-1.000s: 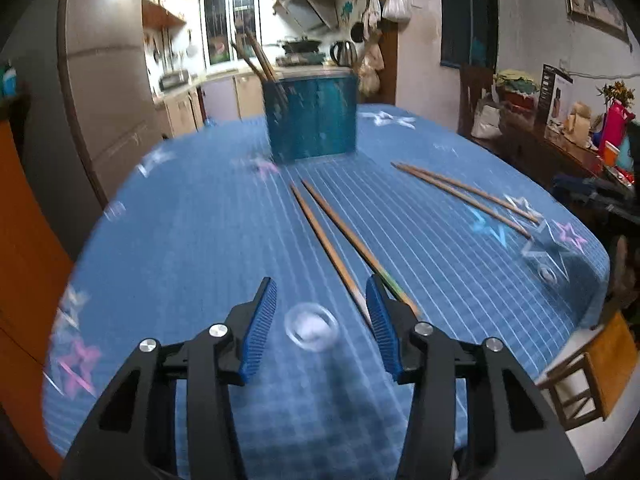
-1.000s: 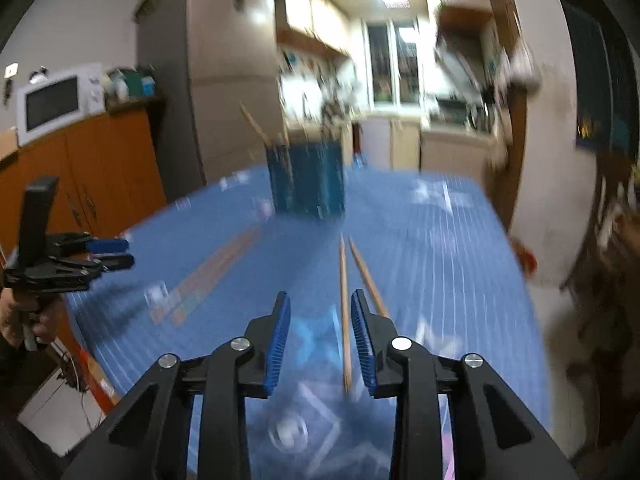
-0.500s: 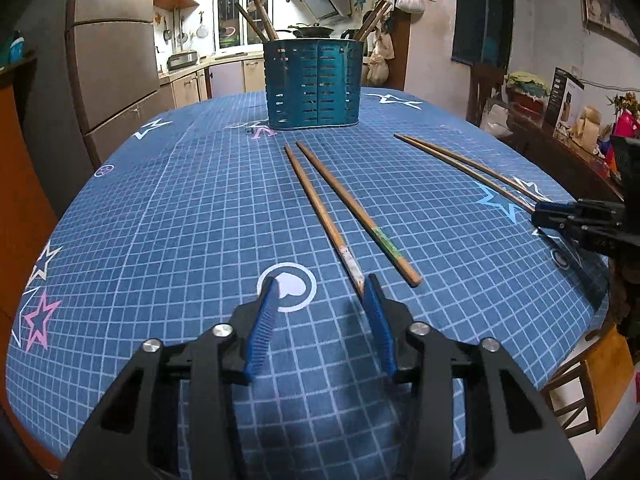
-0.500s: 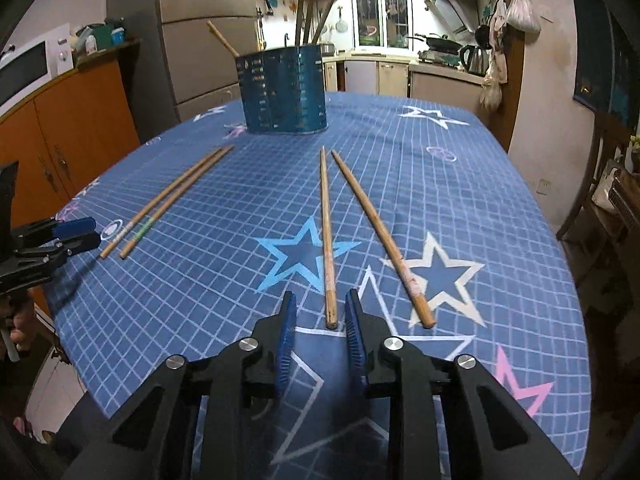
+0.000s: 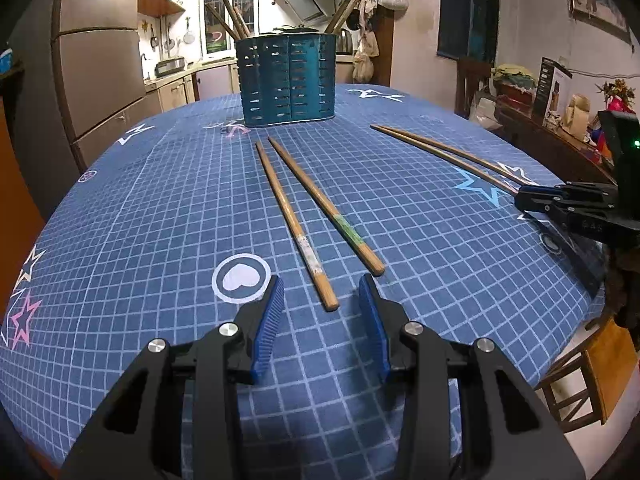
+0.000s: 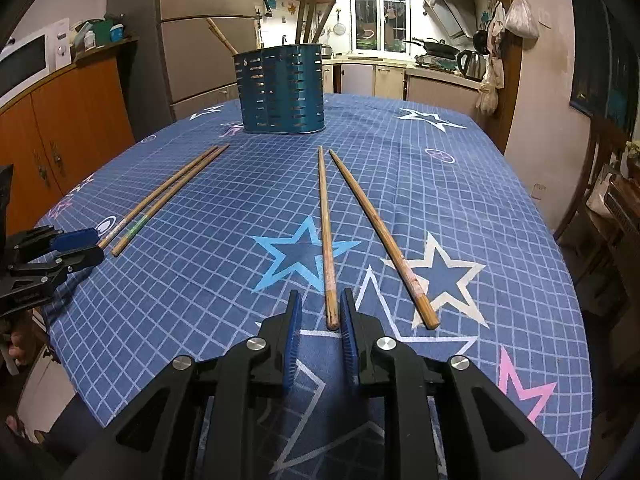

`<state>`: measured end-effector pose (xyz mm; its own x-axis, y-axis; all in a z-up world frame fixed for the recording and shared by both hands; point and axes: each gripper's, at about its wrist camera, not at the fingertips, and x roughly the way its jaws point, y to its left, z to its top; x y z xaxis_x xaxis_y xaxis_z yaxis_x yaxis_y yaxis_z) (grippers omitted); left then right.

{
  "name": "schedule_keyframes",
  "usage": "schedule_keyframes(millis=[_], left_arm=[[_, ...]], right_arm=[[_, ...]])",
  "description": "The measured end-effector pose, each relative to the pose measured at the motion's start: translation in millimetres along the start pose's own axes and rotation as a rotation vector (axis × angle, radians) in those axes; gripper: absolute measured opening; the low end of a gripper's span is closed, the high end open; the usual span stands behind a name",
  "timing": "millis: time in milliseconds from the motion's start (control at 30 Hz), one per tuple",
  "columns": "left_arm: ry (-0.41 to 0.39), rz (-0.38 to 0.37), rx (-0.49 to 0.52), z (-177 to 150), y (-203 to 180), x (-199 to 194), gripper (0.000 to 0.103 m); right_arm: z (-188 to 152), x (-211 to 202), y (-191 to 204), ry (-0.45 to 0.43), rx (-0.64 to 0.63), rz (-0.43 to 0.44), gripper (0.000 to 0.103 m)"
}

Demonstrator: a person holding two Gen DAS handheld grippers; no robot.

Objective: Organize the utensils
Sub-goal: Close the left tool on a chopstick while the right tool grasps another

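Note:
A teal slotted utensil holder (image 5: pixel 289 80) stands at the far side of the table, with several chopsticks in it; it also shows in the right wrist view (image 6: pixel 280 88). Two chopsticks (image 5: pixel 296 224) (image 5: pixel 326 206) lie just ahead of my left gripper (image 5: pixel 322 296), which is open and empty, with the near end of one lying between its fingertips. Two more chopsticks (image 6: pixel 325 236) (image 6: pixel 380 232) lie ahead of my right gripper (image 6: pixel 320 304), which is open a little, with one chopstick's near end between its fingertips.
The table wears a blue grid cloth with stars (image 5: pixel 160 208). A fridge (image 6: pixel 200 40) and orange cabinets (image 6: pixel 68 128) stand to the left, and chairs and a cluttered sideboard (image 5: pixel 552 128) to the right. Each gripper shows at the edge of the other's view.
Both grippers have moved down and forward toward the near ends of their chopstick pairs. The left jaws have narrowed a little. The chopsticks have not moved.

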<state>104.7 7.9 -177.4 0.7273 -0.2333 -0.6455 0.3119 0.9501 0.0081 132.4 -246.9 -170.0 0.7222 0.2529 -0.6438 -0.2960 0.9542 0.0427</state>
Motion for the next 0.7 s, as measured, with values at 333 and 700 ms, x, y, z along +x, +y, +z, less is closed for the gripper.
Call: schedule_keyframes(millis=[333,700], left_arm=[[-0.055,0.049,-0.017,-7,-10,-5,0.007],[-0.169,0.049,-0.063,12,0,-52,0.006]], right_arm=[[-7,-8,10,-0.040,-0.022,-0.036,0.007],[6,-50,9,-0.182,-0.017,-0.018,0.007]])
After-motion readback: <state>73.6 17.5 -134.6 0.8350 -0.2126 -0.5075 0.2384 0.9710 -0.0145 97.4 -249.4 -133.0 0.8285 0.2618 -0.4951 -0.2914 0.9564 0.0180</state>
